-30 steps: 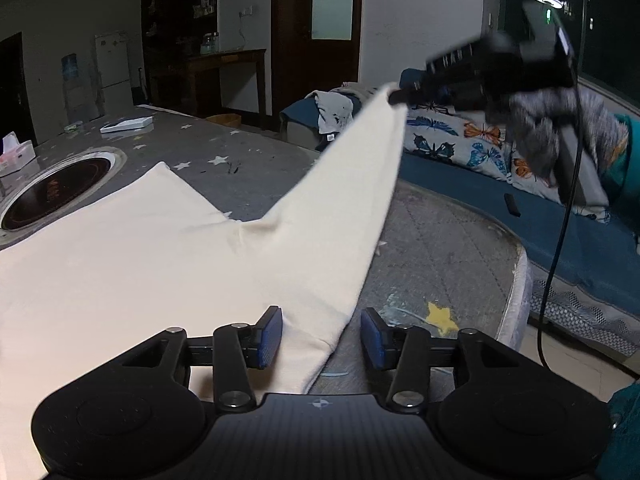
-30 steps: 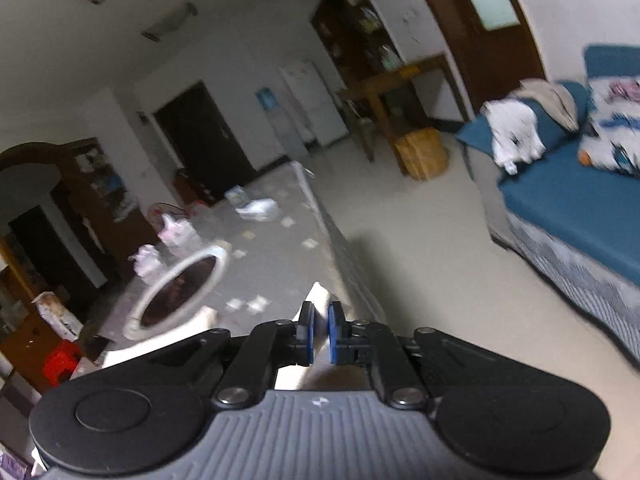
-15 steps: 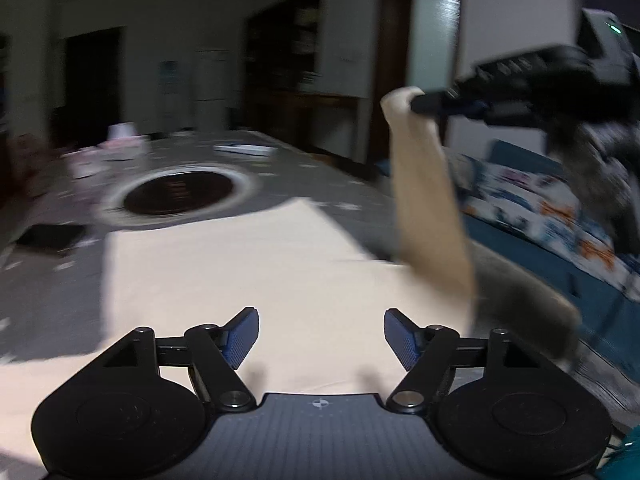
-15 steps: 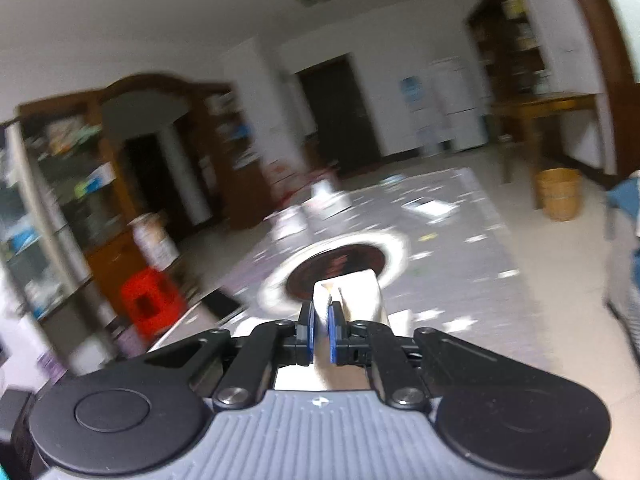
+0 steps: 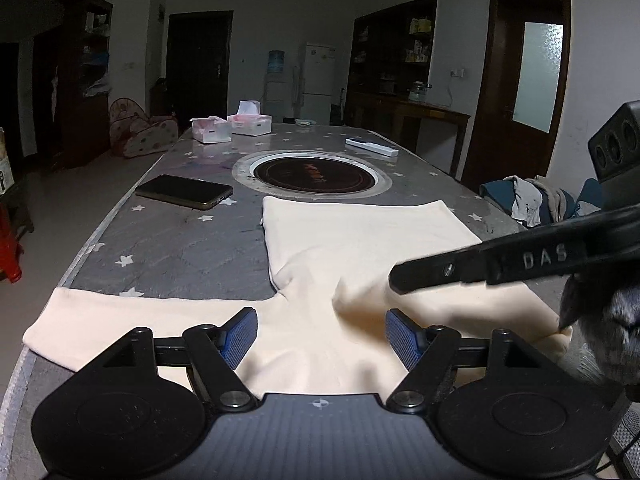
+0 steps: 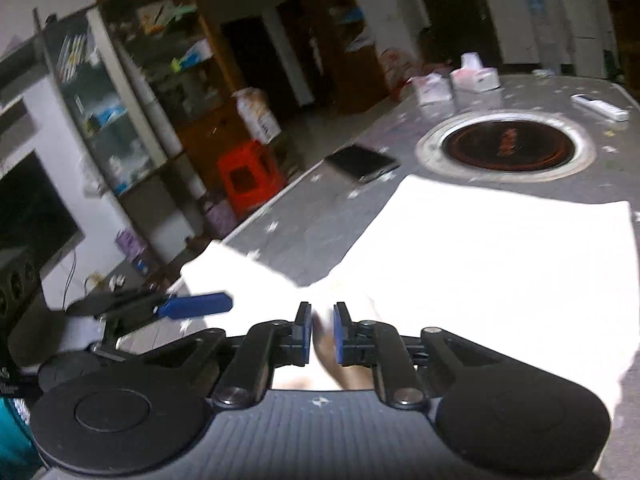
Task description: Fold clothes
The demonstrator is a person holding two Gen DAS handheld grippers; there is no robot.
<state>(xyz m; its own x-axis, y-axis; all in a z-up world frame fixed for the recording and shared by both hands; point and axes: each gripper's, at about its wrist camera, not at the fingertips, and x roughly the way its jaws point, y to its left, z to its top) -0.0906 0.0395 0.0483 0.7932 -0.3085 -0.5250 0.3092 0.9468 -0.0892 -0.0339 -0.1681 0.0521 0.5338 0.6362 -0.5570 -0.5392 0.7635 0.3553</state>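
Observation:
A cream long-sleeved garment (image 5: 360,240) lies on the grey star-patterned table (image 5: 180,248), body toward the hotplate, one sleeve (image 5: 132,316) stretched left. The other sleeve is folded across the body. My left gripper (image 5: 321,330) is open and empty, low over the garment's near edge. My right gripper (image 6: 321,330) has its jaws slightly parted over the folded sleeve end (image 6: 332,360); the cloth lies between the pads. The right gripper's finger (image 5: 480,266) crosses the left wrist view from the right. The left gripper's blue pad (image 6: 196,305) shows at left in the right wrist view.
A round built-in hotplate (image 5: 314,172) sits mid-table. A black phone (image 5: 184,192) lies left of it. Two tissue boxes (image 5: 230,128) and a white remote (image 5: 372,147) are at the far end. A red stool (image 6: 250,176) stands beside the table.
The right gripper swung the lifted sleeve over and down onto the garment's body, and its jaws have parted slightly. The left gripper opened wider and turned to face along the table.

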